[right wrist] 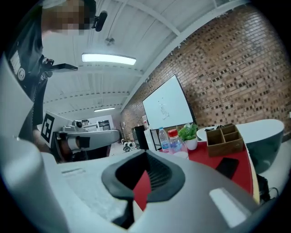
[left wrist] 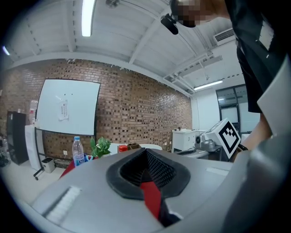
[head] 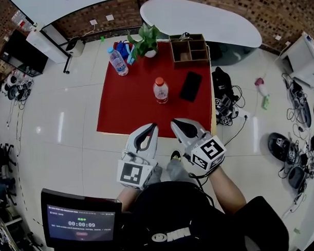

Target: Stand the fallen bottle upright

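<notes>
A clear bottle with a red cap (head: 160,90) stands upright near the middle of the red table (head: 124,110). In the right gripper view this red-capped bottle (right wrist: 173,139) shows beside a blue-capped bottle (right wrist: 163,138). In the left gripper view only the red cap (left wrist: 122,148) peeks over the jaws. My left gripper (head: 153,126) and right gripper (head: 175,122) hover side by side at the table's near edge, well short of the bottle. Both point toward it, are shut and hold nothing. The left gripper (left wrist: 146,150) and right gripper (right wrist: 145,153) each show jaws meeting at the tips.
A blue-capped bottle (head: 118,61) stands upright at the table's far left, with a potted plant (head: 146,40) beside it. A wooden organizer (head: 189,50) and a black phone (head: 190,85) lie at the right. A monitor (head: 80,223) sits beside me; cables and gear litter the floor.
</notes>
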Motion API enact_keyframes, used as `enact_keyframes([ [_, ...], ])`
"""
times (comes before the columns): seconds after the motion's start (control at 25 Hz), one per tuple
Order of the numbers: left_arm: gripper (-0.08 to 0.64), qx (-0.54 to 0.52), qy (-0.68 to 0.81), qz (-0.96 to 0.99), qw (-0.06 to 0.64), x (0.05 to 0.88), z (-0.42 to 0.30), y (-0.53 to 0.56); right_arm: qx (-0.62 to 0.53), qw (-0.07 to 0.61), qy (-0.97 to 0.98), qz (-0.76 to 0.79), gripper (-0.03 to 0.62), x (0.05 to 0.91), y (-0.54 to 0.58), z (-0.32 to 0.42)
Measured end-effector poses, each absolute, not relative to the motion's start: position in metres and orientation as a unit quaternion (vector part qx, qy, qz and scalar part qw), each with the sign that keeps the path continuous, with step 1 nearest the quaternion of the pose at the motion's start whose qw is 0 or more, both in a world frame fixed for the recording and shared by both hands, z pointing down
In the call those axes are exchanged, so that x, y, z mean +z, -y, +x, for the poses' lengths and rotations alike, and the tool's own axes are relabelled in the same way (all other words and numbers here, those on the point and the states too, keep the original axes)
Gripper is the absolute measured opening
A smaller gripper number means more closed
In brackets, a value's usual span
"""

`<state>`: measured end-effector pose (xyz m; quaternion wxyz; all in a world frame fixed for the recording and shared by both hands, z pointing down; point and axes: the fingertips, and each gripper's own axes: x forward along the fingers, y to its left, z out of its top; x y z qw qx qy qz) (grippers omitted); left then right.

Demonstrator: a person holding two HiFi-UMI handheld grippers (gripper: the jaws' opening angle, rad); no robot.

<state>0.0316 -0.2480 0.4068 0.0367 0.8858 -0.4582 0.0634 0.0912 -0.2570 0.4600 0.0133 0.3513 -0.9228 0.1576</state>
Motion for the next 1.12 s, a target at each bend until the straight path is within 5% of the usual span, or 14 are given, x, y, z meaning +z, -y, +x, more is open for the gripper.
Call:
enact_keyframes([
  [0.44,-0.001,0.062,0.42,0.905,0.033,0.404,0.025,0.188,0.137,0.001,0.918,0.372,0.003,0.441,0.205,0.081],
  [1.12,-0.002,0.005,0.405,0.914,0.033,0.401,-0.105,-0.028,0.095,0.027,0.919,0.382,0.003,0.425,-0.032,-0.075],
])
